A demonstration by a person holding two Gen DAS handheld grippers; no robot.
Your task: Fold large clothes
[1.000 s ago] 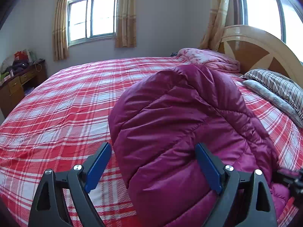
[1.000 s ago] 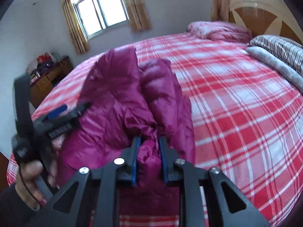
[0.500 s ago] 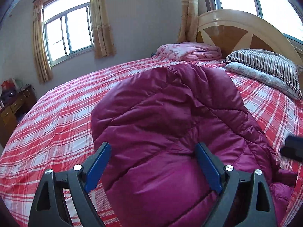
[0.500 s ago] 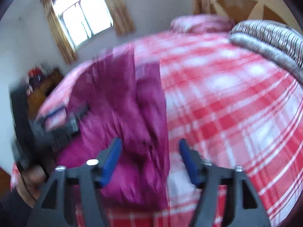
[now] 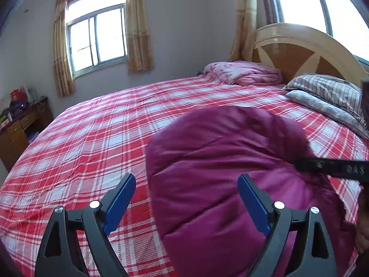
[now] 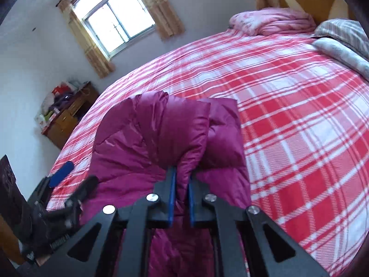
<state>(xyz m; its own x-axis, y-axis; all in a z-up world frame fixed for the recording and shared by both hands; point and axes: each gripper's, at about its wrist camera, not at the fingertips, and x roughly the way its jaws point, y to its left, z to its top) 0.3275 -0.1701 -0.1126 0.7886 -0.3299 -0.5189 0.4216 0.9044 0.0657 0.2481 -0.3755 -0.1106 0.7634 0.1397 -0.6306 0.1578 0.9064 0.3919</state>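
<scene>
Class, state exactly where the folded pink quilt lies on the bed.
The pink quilt lies at the bed's far end beside the headboard, left of the striped pillow in both wrist views.

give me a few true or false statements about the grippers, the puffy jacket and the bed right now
1. The right gripper is clamped on a fold of the magenta quilted down jacket. True.
2. The left gripper is shut on the jacket. False: its blue-padded jaws stand wide open, gripping nothing.
3. The jacket lies on a red and white plaid bedspread. True.
4. A striped pillow sits by the wooden headboard. True.
5. The bunched pink blanket covers the jacket. False: it lies apart, near the headboard.
</scene>
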